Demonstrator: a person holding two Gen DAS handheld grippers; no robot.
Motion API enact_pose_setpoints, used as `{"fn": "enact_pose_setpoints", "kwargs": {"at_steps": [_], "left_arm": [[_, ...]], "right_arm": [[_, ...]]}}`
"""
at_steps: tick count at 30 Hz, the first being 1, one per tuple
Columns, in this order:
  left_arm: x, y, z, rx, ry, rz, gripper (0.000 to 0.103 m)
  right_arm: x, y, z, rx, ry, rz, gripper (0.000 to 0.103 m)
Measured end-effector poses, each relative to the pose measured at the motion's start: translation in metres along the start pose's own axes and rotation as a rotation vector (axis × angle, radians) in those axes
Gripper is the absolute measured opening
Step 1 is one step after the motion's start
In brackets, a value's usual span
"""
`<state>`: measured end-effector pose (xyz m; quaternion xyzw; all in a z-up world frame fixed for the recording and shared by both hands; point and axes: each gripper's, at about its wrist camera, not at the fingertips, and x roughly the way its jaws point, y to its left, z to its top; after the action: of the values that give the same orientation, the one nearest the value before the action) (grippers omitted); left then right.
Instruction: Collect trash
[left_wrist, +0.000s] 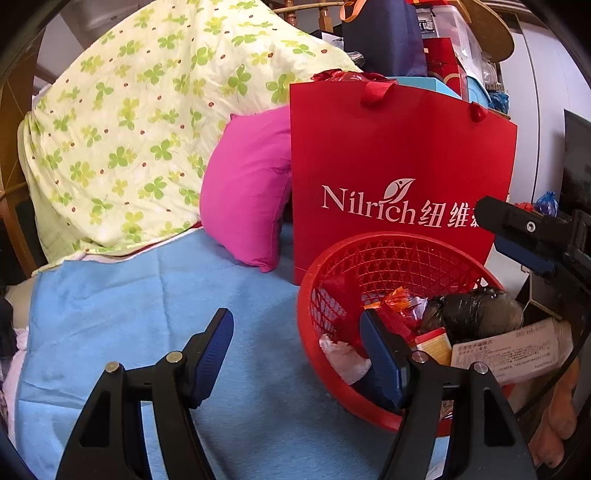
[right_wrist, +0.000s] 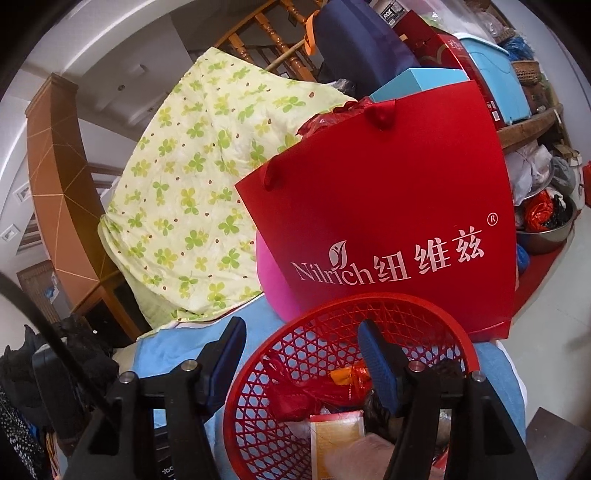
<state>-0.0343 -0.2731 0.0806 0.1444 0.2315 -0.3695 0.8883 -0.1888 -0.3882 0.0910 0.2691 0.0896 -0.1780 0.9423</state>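
Through the left wrist camera, your left tongs (left_wrist: 295, 354) were spread wide and held nothing, hovering over the blue sheet (left_wrist: 122, 314) with one finger above the rim of the red basket (left_wrist: 399, 251). The trash sat in that one basket: a black plastic bundle (left_wrist: 476, 312), a crumpled tissue (left_wrist: 345, 356), a red wrapper (left_wrist: 395, 306), a small orange box (left_wrist: 434, 345) and a printed paper (left_wrist: 513, 350). One red gift bag (left_wrist: 402, 162) stood just behind it, one pink pillow (left_wrist: 251, 188) beside that.

Through the right wrist camera, your right tongs (right_wrist: 301, 354) were likewise spread and empty, straddling the basket's rim. No loose trash showed on the bed, so collecting looked nearly finished; I judge your next move called for closing on the rim to carry the basket off.
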Motion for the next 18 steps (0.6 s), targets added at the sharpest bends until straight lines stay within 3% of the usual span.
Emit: {"fn": "enact_pose_setpoints", "kwargs": {"at_steps": [3,18], "left_arm": [[-0.004,0.002,-0.001,0.006,-0.019,0.018,0.087],[-0.017,0.013,0.001,-0.023,-0.023,0.07,0.088]], "right_arm": [[0.001,0.001,0.0,0.004,-0.003,0.001,0.068],[-0.001,0.009,-0.002,-0.028,-0.017,-0.021,0.068]]}}
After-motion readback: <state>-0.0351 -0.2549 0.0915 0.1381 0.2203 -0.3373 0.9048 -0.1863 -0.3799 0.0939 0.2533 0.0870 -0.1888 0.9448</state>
